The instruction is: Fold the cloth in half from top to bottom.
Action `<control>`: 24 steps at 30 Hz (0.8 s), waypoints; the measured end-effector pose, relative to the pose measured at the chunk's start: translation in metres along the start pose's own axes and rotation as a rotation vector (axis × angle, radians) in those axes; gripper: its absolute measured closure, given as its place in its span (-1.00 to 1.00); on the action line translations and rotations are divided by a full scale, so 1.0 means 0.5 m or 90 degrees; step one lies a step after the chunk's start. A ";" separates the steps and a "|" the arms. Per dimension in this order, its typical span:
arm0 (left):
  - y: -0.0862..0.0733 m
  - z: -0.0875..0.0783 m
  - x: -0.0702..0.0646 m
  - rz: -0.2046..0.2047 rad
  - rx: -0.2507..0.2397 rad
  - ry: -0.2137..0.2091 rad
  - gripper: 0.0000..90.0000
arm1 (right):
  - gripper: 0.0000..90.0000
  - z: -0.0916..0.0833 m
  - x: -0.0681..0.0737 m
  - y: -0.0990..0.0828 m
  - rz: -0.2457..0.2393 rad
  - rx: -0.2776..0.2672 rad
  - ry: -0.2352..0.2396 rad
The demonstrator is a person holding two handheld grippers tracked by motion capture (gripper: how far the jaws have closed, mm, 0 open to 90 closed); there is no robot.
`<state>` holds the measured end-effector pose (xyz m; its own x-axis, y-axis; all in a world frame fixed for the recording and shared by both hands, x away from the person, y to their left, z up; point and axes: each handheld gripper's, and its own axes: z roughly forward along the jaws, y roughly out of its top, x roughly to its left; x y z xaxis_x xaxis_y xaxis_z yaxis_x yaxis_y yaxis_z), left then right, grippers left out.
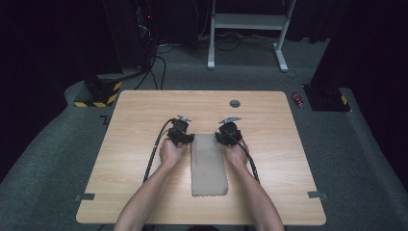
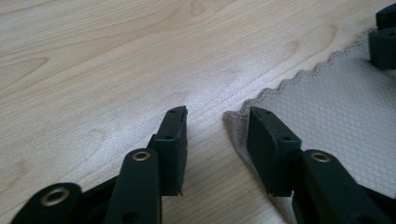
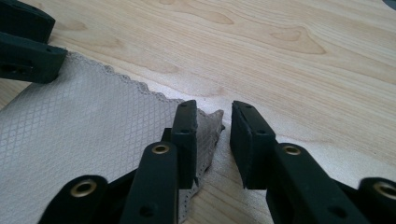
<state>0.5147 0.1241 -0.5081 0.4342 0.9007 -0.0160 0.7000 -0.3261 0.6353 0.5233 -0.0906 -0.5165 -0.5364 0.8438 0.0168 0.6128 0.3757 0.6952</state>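
Black jaws of the left gripper (image 2: 217, 116) stand apart and unclenched, straddling the cloth's near-left far corner: one pad rests over the cloth (image 2: 336, 107), the other on bare table (image 2: 93, 56). The right gripper (image 3: 214, 114) mirrors it at the other far corner, jaws parted with the corner's tip lifted between them, not yet pinched. Both hands sit level with the cloth's far short edge, equally near. From that edge, its long axis runs straight back toward the person.
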 end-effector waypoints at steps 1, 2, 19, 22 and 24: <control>0.001 0.000 -0.002 0.000 0.001 -0.003 0.32 | 0.64 0.000 0.001 0.000 -0.003 0.001 0.002; 0.001 0.000 -0.001 0.004 0.002 -0.004 0.34 | 0.67 0.000 0.002 0.000 -0.004 0.002 0.003; 0.010 0.006 0.002 0.009 0.002 -0.069 0.99 | 0.98 0.001 0.001 0.001 -0.009 0.001 0.033; 0.014 0.009 0.002 0.014 0.001 -0.072 1.00 | 0.98 -0.003 -0.004 0.000 -0.011 0.004 0.032; 0.016 0.009 -0.002 0.018 -0.001 -0.074 1.00 | 0.99 -0.008 -0.010 -0.001 -0.005 0.005 0.032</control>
<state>0.5226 0.1192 -0.5066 0.5162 0.8519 -0.0879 0.6864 -0.3501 0.6374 0.5234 -0.0963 -0.5141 -0.5703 0.8201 0.0474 0.6122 0.3858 0.6902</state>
